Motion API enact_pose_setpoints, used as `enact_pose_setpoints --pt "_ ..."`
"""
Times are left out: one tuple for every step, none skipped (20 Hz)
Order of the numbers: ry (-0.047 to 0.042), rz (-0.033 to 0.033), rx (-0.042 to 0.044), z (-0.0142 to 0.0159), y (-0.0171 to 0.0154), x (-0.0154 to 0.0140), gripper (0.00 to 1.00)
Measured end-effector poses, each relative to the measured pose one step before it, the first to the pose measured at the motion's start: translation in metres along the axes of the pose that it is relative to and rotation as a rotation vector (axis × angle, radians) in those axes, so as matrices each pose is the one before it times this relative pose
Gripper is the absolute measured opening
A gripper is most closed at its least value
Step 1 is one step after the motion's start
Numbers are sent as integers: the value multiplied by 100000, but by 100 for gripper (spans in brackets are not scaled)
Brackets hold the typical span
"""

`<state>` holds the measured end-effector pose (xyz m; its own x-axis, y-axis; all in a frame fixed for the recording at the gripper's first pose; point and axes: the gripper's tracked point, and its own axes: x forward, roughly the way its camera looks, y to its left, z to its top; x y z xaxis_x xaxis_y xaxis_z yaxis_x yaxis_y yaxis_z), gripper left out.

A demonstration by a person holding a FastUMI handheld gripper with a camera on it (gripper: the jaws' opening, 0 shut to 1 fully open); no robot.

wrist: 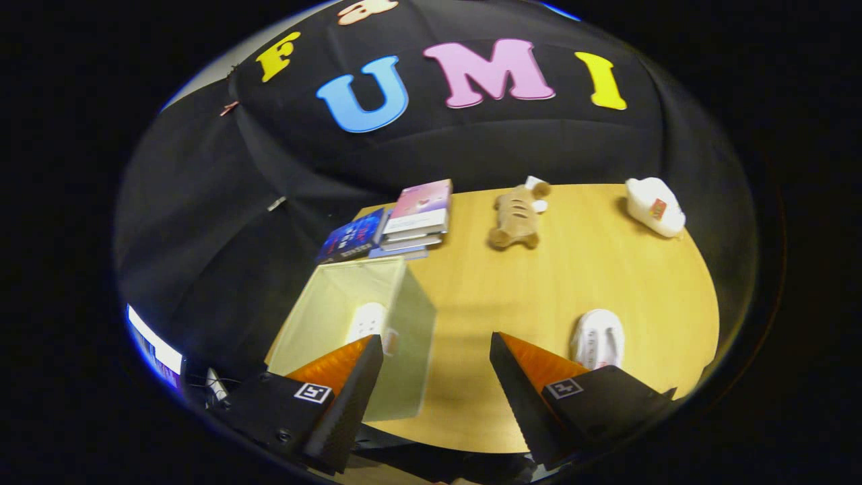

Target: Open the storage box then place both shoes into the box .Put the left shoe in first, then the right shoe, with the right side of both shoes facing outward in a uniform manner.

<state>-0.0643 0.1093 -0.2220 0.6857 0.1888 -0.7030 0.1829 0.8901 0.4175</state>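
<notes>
The wooden table (592, 269) spreads wide beneath us. On it, the open storage box (411, 323) sits just ahead of the left finger, one white shoe (366, 322) already inside. Beyond the box lies a stack of books (404, 222); farther from the box, a brown plush toy (517, 217) and a white object (654, 205). The gripper (436, 353) hangs spread wide, pinching nothing. The second white shoe (598, 337) rests well apart from the box, just past the right finger.

No legible text on the books (397, 225) or fingers' (337, 394) square markers.
</notes>
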Motion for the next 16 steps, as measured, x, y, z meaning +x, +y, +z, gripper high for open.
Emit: enact_pose_setpoints --pt "1079 -6193 -239 -900 -3014 -637 99" --pt "1450 -5856 -853 -1010 -2897 -200 99" --pt "2222 -5874 -1024 -1351 -2777 -28 99" --pt "3238 -5254 -550 -1621 -2496 294 99" --pt "2607 -3470 -50 -1270 -1822 363 99" --pt "2211 -2729 -24 -1260 -1479 511 99" --pt "1593 -2211 -160 -980 -1181 501 99" --pt "1787 -2112 -1051 -957 -1076 704 99" --pt "1061 -2135 -1613 -681 -813 797 99" --pt "1042 -2071 -1810 -592 -750 922 99" --pt "1099 -1206 -1509 -466 -524 932 98" --pt "608 -1319 -715 -105 -251 959 99" --pt "257 -398 -269 11 -116 967 97" --pt "-85 -177 -645 213 -15 926 96" --pt "246 -144 -655 272 56 820 94" --pt "-467 -266 -789 461 48 796 92"
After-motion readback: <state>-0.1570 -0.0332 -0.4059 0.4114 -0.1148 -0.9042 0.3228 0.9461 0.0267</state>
